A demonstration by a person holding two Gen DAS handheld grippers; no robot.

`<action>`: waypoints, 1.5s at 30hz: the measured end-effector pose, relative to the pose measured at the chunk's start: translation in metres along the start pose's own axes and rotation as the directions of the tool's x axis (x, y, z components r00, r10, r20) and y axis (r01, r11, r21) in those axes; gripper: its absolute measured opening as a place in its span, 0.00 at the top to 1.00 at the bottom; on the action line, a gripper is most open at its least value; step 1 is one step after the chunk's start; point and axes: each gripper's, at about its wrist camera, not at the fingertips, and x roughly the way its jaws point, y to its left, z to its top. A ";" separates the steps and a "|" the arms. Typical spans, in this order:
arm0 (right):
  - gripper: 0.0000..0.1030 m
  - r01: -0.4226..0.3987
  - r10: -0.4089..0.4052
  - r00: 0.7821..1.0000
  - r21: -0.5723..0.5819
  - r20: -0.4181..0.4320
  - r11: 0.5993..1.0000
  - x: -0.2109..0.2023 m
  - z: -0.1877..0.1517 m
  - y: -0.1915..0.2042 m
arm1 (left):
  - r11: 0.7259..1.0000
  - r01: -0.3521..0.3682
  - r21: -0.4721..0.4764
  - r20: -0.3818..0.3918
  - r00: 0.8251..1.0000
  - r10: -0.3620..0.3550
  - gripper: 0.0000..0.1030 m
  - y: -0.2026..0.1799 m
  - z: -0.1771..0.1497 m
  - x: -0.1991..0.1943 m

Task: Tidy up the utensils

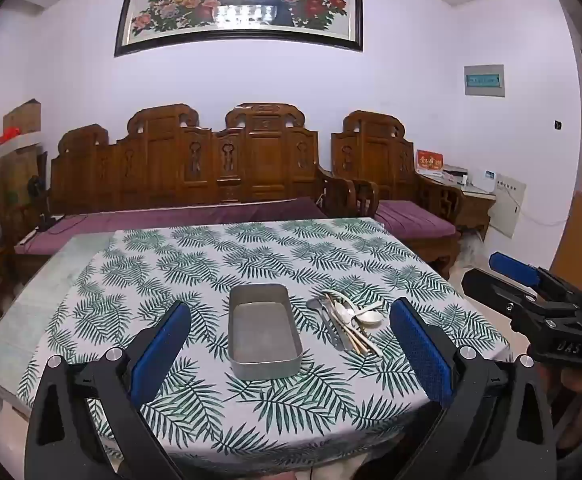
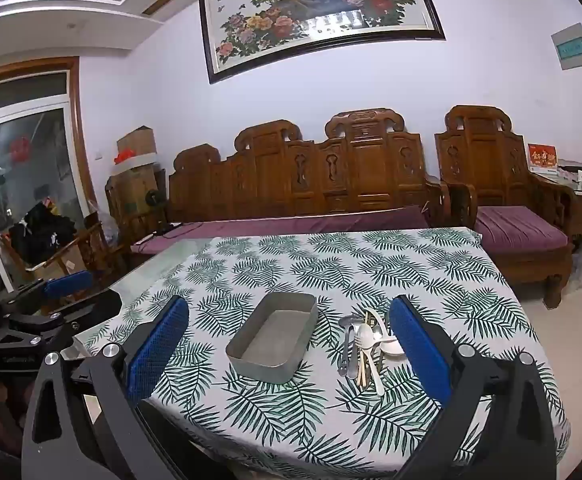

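Over leaf-print tablecloth (image 1: 195,264), both tongs (image 1: 291,340) (image 2: 291,340) gape wide, holding nothing.

Black gripper (image 1: 291,344) frames, blue textured pads (image 1: 165,344) (silver screws).

A table (image 1: 19,320) carries everything, and a white cloth with green fern leaves (image 1: 219,256) covers most of it. On the far left a strip of the bare pale tabletop stays uncovered. Near the middle of the cloth stands a rectangular metal tray (image 1: 265,334) with rounded corners; it is grey, shallow, and nothing lies inside it. Just to the right of the tray, apart from it, lies a small heap of utensils (image 1: 347,322): metal spoons, a white spoon (image 2: 365,338), and pale wooden chopsticks (image 1: 357,338). They lie across each other, with the handles pointing to the near edge. The far half of the cloth carries nothing.
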 end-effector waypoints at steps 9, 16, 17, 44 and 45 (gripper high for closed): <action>0.02 -0.006 0.006 1.000 0.003 -0.002 1.000 0.001 -0.001 0.000 | 1.000 -0.003 -0.006 0.008 1.000 0.003 0.06 0.006 0.002 0.001; 0.02 -0.003 0.003 1.000 0.004 0.000 1.000 0.000 0.000 0.001 | 1.000 0.005 -0.003 0.020 1.000 -0.005 0.06 -0.001 0.009 -0.010; 0.02 -0.002 0.002 1.000 0.005 0.001 1.000 0.000 0.000 0.001 | 1.000 0.005 -0.003 0.021 1.000 -0.005 0.06 -0.001 0.010 -0.010; 0.02 -0.021 0.021 1.000 0.001 0.021 1.000 -0.004 0.000 0.007 | 1.000 0.003 -0.003 0.022 1.000 -0.002 0.06 -0.001 0.009 -0.011; 0.02 -0.021 0.021 1.000 0.001 0.021 1.000 -0.004 0.000 0.007 | 1.000 0.003 -0.003 0.023 1.000 -0.003 0.06 -0.001 0.009 -0.011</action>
